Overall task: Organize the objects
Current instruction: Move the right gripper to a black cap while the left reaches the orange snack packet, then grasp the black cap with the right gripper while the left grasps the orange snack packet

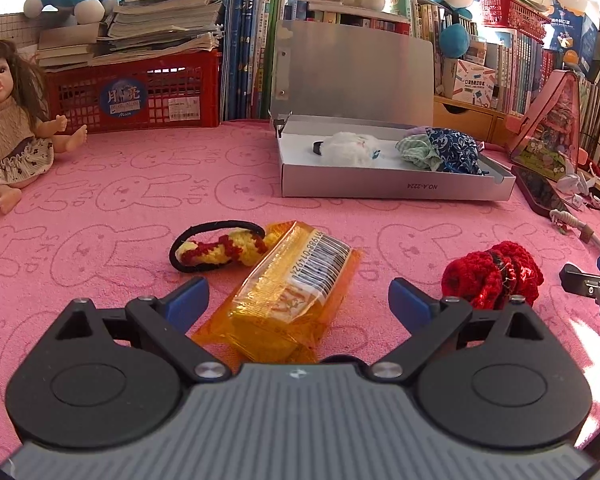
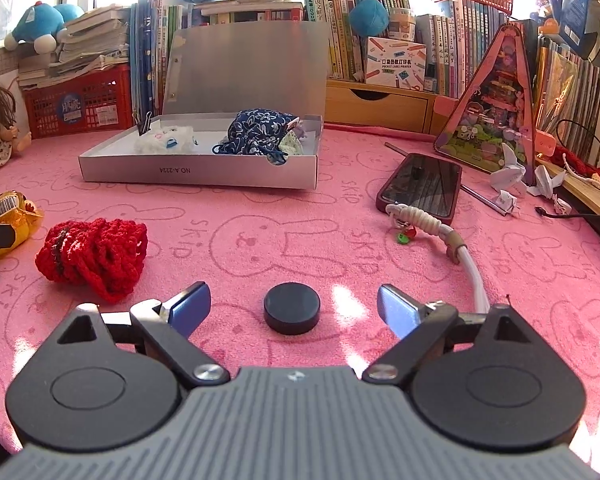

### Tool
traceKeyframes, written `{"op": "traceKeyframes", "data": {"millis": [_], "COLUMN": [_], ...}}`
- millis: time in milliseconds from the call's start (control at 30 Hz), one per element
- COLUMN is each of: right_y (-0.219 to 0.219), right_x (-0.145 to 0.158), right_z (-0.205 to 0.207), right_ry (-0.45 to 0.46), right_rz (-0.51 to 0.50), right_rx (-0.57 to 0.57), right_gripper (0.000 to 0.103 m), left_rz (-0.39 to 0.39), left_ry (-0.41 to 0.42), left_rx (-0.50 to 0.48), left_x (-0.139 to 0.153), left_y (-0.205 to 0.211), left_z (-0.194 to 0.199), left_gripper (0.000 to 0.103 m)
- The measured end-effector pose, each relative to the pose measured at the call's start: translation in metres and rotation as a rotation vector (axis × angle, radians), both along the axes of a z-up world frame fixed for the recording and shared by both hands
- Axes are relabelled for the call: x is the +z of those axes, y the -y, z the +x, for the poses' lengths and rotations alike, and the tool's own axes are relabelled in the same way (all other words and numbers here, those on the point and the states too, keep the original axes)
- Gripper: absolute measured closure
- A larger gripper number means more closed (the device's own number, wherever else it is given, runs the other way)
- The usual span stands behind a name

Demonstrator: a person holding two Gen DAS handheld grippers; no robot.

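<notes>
My left gripper (image 1: 298,300) is open, its fingers on either side of an orange snack packet (image 1: 288,294) that lies on the pink cloth. A yellow-red crochet hair tie (image 1: 218,249) lies just beyond it on the left. A red crochet piece (image 1: 492,276) lies to the right; it also shows in the right wrist view (image 2: 94,254). My right gripper (image 2: 294,304) is open around a small black round disc (image 2: 292,308). An open silver box (image 2: 200,168) at the back holds a white fluffy item (image 2: 166,140) and a blue floral cloth (image 2: 260,132).
A doll (image 1: 10,132) sits at the far left. A red crate (image 1: 136,94) with books stands behind. A phone (image 2: 420,184), a white cord (image 2: 452,244), paper cranes (image 2: 508,178) and a pink triangular case (image 2: 496,104) lie at the right. Bookshelves line the back.
</notes>
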State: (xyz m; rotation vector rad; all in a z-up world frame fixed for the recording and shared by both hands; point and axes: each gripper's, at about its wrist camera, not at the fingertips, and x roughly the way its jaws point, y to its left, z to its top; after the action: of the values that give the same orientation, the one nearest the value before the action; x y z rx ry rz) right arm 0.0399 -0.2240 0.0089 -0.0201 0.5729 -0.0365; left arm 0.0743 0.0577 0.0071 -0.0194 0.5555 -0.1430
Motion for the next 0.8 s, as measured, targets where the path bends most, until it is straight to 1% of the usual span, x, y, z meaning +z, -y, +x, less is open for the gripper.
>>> {"op": "traceKeyframes", "data": {"millis": [67,133,200,233,300,333,367,400,433,567,800], "right_y": [0.0,0.0,0.0,0.0,0.0,-0.001,-0.001,-0.001,-0.002,-0.004,-0.008], "right_x": [-0.001,-0.003,-0.004,-0.005,-0.005,-0.004,-0.004,-0.003,-0.003,-0.001,0.006], "right_z": [0.001,0.001,0.001,0.001,0.001,0.001,0.0,0.001,0.0,-0.001,0.0], "right_ry": [-0.009,-0.019,-0.027,-0.028,-0.028,-0.026,-0.024,-0.023,-0.023,-0.011,-0.001], "right_rz": [0.005,0.009,0.016,0.019,0.029,0.029,0.028,0.027,0.027,0.028,0.025], "right_rx": [0.0,0.003,0.006,0.004,0.001,-0.002,-0.002,0.001,0.002,0.015,0.035], "right_gripper": [0.013,0.017,0.026,0.029,0.049,0.053,0.06,0.066,0.066,0.067,0.067], "left_rz": [-0.002,-0.008,-0.016,-0.014,0.0,0.005,0.009,0.004,-0.006,-0.001,-0.004], "left_ry": [0.003,0.001,0.001,0.002,0.001,0.002,0.004,0.002,-0.002,0.006,0.027], "left_rx": [0.009,0.009,0.003,0.001,0.001,0.002,0.006,0.005,0.005,0.007,-0.02], "left_x": [0.0,0.0,0.0,0.001,0.001,0.001,0.002,0.002,0.003,0.004,0.013], "left_y": [0.0,-0.001,-0.001,0.0,0.001,0.001,0.001,0.001,0.0,0.001,0.007], "left_z": [0.0,0.0,0.0,0.0,0.0,0.0,-0.001,-0.001,-0.001,-0.003,-0.009], "left_gripper": [0.006,0.006,0.009,0.014,0.024,0.033,0.043,0.047,0.051,0.057,0.058]}}
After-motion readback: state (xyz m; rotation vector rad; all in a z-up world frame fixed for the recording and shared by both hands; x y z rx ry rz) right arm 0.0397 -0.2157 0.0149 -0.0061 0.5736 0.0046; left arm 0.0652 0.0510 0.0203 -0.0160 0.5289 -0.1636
